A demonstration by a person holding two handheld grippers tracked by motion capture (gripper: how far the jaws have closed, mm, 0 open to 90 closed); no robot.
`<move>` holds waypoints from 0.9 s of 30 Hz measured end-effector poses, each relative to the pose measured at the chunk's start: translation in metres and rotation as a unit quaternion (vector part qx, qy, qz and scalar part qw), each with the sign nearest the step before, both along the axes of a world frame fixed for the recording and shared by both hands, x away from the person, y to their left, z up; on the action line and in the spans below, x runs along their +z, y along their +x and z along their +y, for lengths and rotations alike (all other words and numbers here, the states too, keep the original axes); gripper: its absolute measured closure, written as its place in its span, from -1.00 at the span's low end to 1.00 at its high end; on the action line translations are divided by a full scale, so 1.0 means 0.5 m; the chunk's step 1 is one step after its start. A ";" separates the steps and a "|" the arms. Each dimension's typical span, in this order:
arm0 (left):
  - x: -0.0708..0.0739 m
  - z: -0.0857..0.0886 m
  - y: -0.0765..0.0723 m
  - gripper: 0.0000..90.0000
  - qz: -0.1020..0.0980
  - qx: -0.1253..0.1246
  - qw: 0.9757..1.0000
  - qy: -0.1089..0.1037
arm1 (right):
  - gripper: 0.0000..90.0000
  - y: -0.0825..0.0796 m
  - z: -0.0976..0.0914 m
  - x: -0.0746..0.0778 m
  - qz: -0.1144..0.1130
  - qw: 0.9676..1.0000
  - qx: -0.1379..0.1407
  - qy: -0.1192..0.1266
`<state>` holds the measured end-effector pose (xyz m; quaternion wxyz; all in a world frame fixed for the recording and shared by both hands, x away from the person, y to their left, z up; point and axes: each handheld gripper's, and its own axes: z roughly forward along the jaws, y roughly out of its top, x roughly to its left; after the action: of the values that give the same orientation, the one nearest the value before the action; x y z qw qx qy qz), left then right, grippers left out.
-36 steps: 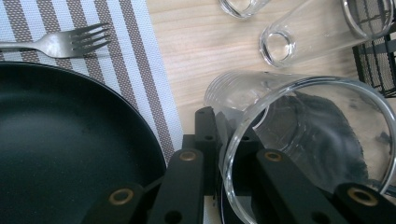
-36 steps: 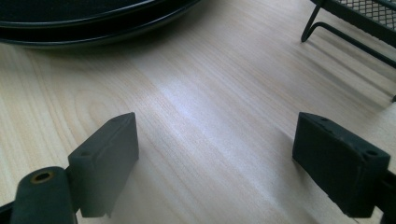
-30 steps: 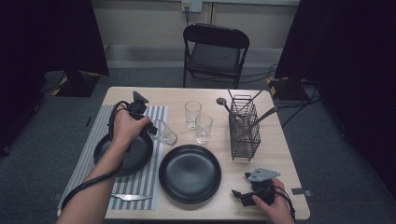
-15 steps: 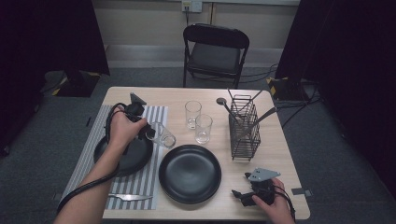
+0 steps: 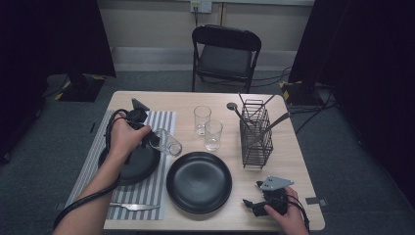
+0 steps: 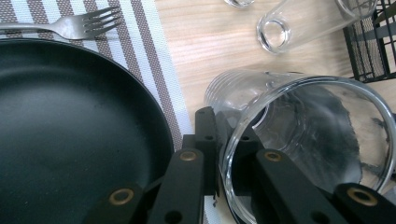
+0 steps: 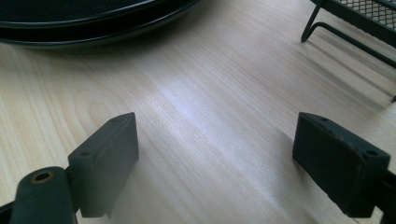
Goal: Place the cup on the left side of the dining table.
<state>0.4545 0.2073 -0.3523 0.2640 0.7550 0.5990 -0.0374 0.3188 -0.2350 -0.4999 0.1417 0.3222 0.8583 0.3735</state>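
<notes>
Pinching the wall of a clear glass (image 6: 299,140) at its rim, one jaw inside and one outside, left gripper (image 6: 224,154) clamped on it. Glass (image 5: 166,143) tipped onto its side, mouth toward the camera in the left gripper view, base pointing off toward the middle of the table (image 5: 288,147). Held at the right edge of the striped placemat (image 5: 161,120), just beside the black plate (image 5: 128,166) on that mat and close above the bare wood; cannot tell whether it touches the tabletop. Left hand (image 5: 125,139) wrapped round the gripper body, cable looping back over the forearm. Farther along the table in the high view, two more glasses (image 5: 202,119) standing upright, near each other and well clear of the held one. Beyond them, a black wire rack (image 5: 256,134) with utensil handles sticking out at angles. Second black plate (image 5: 198,182) on bare wood near the front edge, beside the mat. Fork (image 6: 70,25) lying on the stripes past the mat's plate in the left gripper view; a piece of cutlery (image 5: 132,206) lying on the mat at the near edge in the high view. Right gripper (image 7: 215,154) resting low over the table at the front right corner, jaws spread wide with only wood grain between them, right hand (image 5: 284,215) gripping its body. Black folding chair (image 5: 226,54) behind the far side of the table.
</notes>
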 end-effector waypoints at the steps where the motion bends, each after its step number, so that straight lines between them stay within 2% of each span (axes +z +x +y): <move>1: 0.001 0.002 -0.001 0.89 0.001 -0.003 1.000 -0.002 | -0.70 0.000 0.000 0.000 0.000 1.000 0.000 0.000; 6: 0.002 0.007 -0.008 0.89 -0.003 0.001 1.000 -0.004 | -0.70 0.000 0.000 0.000 0.000 1.000 0.000 0.000; 12: -0.005 0.015 -0.014 0.89 0.004 0.006 1.000 -0.008 | -0.70 0.000 0.000 0.000 0.000 1.000 0.000 0.000; 20: -0.012 0.028 -0.023 0.89 0.005 0.001 1.000 -0.012 | -0.70 0.000 0.000 0.000 0.000 1.000 0.000 0.000; 27: -0.012 0.032 -0.033 0.89 0.003 0.011 1.000 -0.014 | -0.70 0.001 0.000 0.000 0.000 1.000 0.002 0.000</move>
<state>0.4382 0.2235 -0.3581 0.2725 0.7446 0.6076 -0.0452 0.3192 -0.2351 -0.5000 0.1412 0.3203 0.8587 0.3743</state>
